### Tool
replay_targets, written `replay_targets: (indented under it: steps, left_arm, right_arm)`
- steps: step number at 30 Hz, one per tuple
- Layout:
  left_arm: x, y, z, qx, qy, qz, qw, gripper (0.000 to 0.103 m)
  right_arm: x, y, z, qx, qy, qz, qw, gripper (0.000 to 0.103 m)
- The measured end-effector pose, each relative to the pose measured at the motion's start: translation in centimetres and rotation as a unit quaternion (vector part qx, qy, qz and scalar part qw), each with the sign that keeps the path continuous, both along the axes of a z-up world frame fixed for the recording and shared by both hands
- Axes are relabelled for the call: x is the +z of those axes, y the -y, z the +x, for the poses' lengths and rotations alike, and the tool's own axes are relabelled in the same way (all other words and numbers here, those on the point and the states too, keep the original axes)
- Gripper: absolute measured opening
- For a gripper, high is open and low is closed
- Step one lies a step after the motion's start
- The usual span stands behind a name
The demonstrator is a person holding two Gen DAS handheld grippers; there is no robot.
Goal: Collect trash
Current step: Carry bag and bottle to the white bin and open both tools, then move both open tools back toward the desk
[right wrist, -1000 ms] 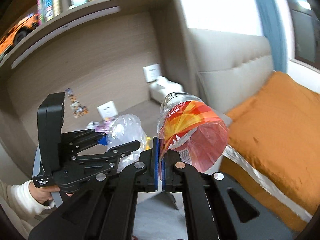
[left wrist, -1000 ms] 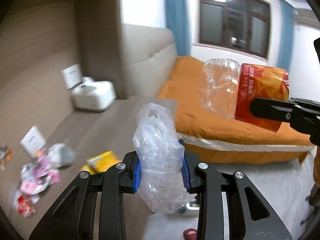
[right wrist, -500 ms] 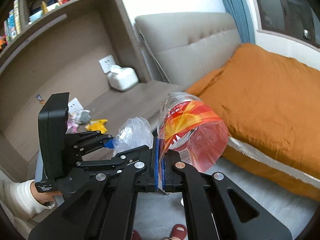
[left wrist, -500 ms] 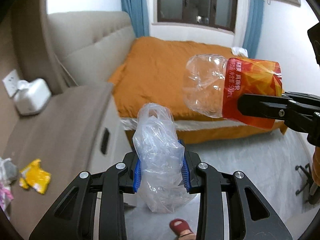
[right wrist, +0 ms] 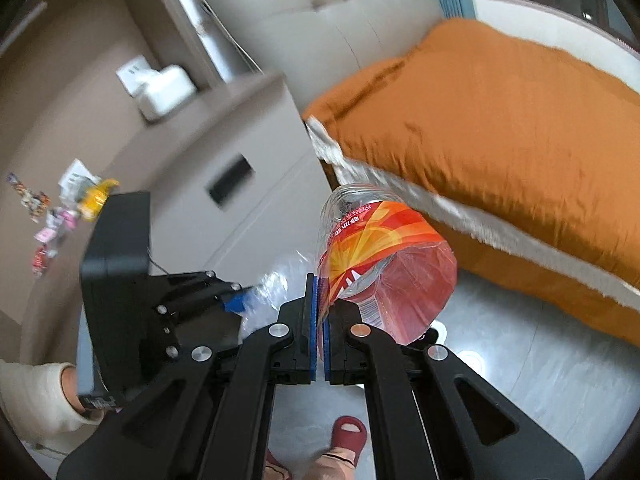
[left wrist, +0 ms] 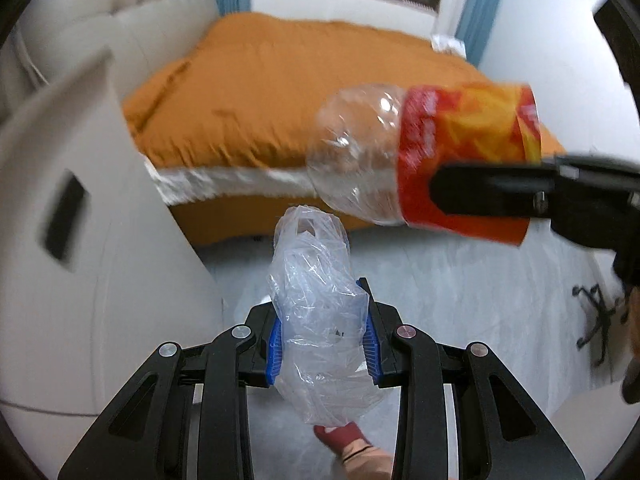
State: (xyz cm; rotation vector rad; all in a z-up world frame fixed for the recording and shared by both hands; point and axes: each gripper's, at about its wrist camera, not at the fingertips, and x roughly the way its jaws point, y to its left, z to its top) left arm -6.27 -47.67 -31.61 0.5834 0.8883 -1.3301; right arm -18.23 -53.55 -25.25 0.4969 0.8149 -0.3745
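I am holding a crumpled clear plastic bag [left wrist: 320, 320] in my left claw [left wrist: 323, 348], its blue pads pressing the bag from both sides above the grey floor [left wrist: 460, 292]. My right claw [right wrist: 319, 320] is pinching, nearly closed, the edge of a cut plastic bottle [right wrist: 384, 264] with a red-orange label, just right of the bag, in front of the orange bed [right wrist: 500, 132]. Wrappers [right wrist: 52, 216] are lying far left on the table [right wrist: 132, 152].

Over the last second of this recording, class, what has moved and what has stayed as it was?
Both views have swung away from the littered desk top toward the bed and down to the floor; the person's slippered foot has come into sight. Nothing was let go: the left gripper still grips the clear plastic bag, the right gripper still pinches the crushed bottle by its red label.
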Motion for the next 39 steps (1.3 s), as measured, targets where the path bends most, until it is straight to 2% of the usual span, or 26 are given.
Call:
replay_targets:
  steps: [7, 10, 12, 13, 14, 16, 17, 20, 24, 29, 33, 39]
  left_arm:
    - [-12.6, 3.0, -0.5, -0.024, -0.025, 0.036, 0.9988, 0.032]
    - [-16.9, 3.7, -0.1, -0.022, -0.041, 0.049, 0.9977, 0.033]
    - [-19.6, 4.3, 0.1, -0.027, -0.057, 0.054, 0.9966, 0.045]
    - [-21.2, 4.5, 0.3, -0.031, -0.066, 0.058, 0.9957, 0.072]
    - [-22.3, 4.6, 0.7, -0.026, -0.077, 0.052, 0.9953, 0.099]
    - [-23.7, 4.6, 1.4, -0.007, -0.074, 0.044, 0.9963, 0.098]
    - [-24.7, 4.9, 1.7, -0.006, -0.067, 0.057, 0.9962, 0.098]
    - [-26.4, 5.2, 2.0, -0.005, -0.05, 0.071, 0.9962, 0.098]
    - [-25.9, 5.1, 2.3, -0.003, -0.038, 0.071, 0.9968, 0.098]
    - [-23.6, 4.7, 2.3, 0.011, -0.039, 0.068, 0.9969, 0.098]
    - [-20.2, 4.8, 3.0, 0.023, -0.037, 0.054, 0.9976, 0.098]
    - [-13.5, 4.2, 3.8, 0.049, -0.029, 0.024, 0.9981, 0.098]
  right_arm:
    - [-12.4, 2.7, 1.5, 0.003, -0.051, 0.029, 0.998, 0.003]
    - [-17.0, 3.4, 2.2, 0.009, -0.065, 0.039, 0.997, 0.003]
    - [-19.5, 4.0, 2.4, 0.011, -0.065, 0.046, 0.997, 0.009]
    - [-20.6, 4.3, 2.6, 0.015, -0.067, 0.055, 0.996, 0.034]
    - [-22.2, 4.8, 2.6, 0.008, -0.083, 0.057, 0.995, 0.063]
    - [-24.4, 5.8, 2.1, -0.013, -0.097, 0.058, 0.993, 0.092]
    - [-25.4, 6.3, 1.8, -0.014, -0.094, 0.077, 0.993, 0.098]
    - [-26.7, 7.1, 1.3, -0.028, -0.098, 0.081, 0.991, 0.098]
    - [-26.5, 7.6, 1.2, -0.038, -0.105, 0.074, 0.991, 0.098]
    - [-24.0, 8.2, 1.3, -0.048, -0.094, 0.07, 0.992, 0.098]
    - [-20.7, 8.5, 2.1, -0.043, -0.083, 0.054, 0.994, 0.098]
    - [-14.7, 7.7, 3.0, -0.031, -0.059, 0.031, 0.997, 0.098]
